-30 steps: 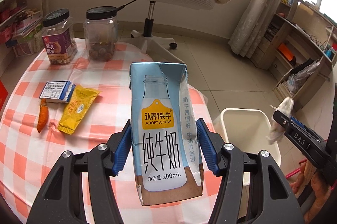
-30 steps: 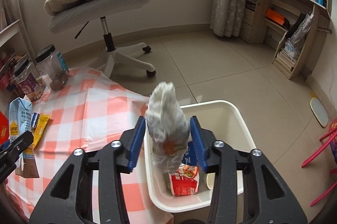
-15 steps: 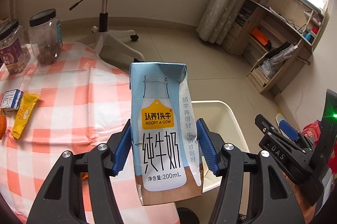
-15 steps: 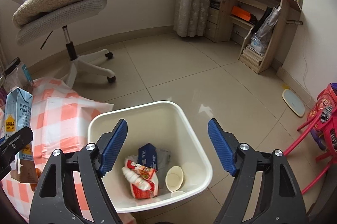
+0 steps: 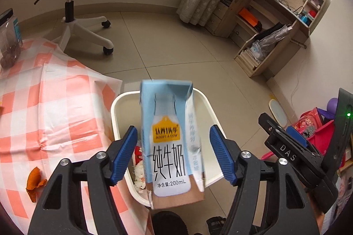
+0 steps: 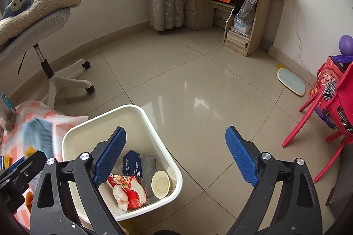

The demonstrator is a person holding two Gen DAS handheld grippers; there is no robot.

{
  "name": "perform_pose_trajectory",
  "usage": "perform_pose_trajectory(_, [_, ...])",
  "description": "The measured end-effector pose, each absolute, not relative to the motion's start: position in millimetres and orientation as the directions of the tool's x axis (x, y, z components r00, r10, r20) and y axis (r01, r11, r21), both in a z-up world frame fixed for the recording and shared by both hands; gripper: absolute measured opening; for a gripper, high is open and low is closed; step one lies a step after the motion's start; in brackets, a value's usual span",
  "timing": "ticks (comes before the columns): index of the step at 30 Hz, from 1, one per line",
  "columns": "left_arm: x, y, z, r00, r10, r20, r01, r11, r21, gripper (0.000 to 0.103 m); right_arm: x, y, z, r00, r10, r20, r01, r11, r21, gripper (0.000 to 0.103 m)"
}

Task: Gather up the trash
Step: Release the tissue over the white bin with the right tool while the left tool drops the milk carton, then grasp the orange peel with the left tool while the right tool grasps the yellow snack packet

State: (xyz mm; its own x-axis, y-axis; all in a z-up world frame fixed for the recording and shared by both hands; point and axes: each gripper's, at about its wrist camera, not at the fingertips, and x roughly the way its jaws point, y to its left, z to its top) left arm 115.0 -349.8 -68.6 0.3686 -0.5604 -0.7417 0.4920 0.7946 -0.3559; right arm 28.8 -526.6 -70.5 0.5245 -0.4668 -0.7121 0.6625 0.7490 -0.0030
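The white plastic rectangular bin [image 6: 141,115] has smooth, slightly glossy walls. Above it, the light-blue paper milk carton [image 5: 169,142] looks smooth with a soft sheen. Left of the bin, the orange-and-white checked cloth [image 5: 55,107] on the counter is thin and creased. Beyond the bin, the beige floor tiles [image 6: 198,91] are glossy and mirror the light. The left tongs [image 5: 173,153] and right tongs [image 6: 175,160] are matt black plastic with ribbed blue pads [image 6: 241,160] and shiny metal screws.
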Motion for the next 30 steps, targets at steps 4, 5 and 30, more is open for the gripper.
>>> perform_pose_trajectory(4, [118.4,-331.6,-62.2,0.421,-0.533,-0.734,0.473,0.819,-0.324,0.072,30.3,-513.3,-65.0,0.538,-0.49,-0.686,0.655,0.755,-0.026,0.091])
perform_pose_trajectory(5, [118.6,-326.5,-60.2,0.446,-0.517,-0.731,0.471,0.83,-0.3,0.072,31.2,-509.4,-63.8,0.545,-0.49,-0.68,0.651,0.759,-0.024,0.093])
perform_pose_trajectory(30, [148.5,-133.3,-56.6,0.684,-0.166,-0.711,0.077,0.985,-0.155,0.079,107.1,-330.2,-50.6,0.691,-0.387,-0.611,0.423,0.901,-0.093,0.096])
